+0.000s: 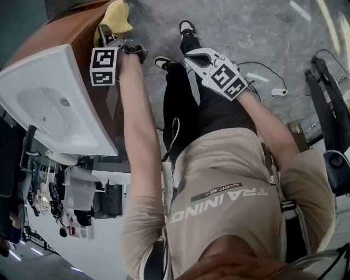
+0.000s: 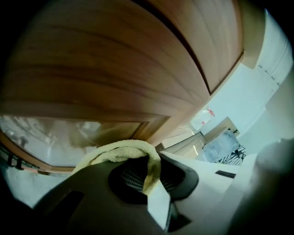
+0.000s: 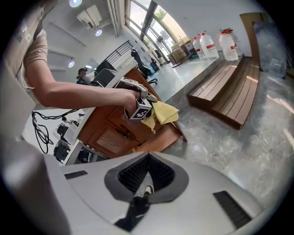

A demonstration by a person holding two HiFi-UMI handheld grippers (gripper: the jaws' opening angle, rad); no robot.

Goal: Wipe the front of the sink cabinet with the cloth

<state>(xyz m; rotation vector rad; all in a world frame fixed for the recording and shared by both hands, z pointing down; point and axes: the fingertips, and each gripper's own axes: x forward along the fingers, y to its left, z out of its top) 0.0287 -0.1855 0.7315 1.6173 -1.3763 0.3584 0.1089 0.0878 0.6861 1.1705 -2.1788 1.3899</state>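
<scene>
While left hand-held gripper [image 2: 154, 183] pinches terry cloth [image 2: 121, 149] | curved wooden cabinet [image 2: 105, 59] | right hand-held gripper [image 3: 146, 176] closed, empty

Yellow cloth [image 1: 116, 16], brown wood-grain cabinet [image 2: 115, 59], white sink [image 1: 22, 74]

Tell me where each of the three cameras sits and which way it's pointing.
Head view: on the person's head, looking steeply down at the sink, both forearms, torso and legs.
Left gripper view: on the left gripper, close to the cabinet; its jaws pinch the yellow cloth.
Right gripper view: on the right gripper, held back, facing cabinet and floor; the left forearm shows.
Shared: all show cloth and cabinet.
</scene>
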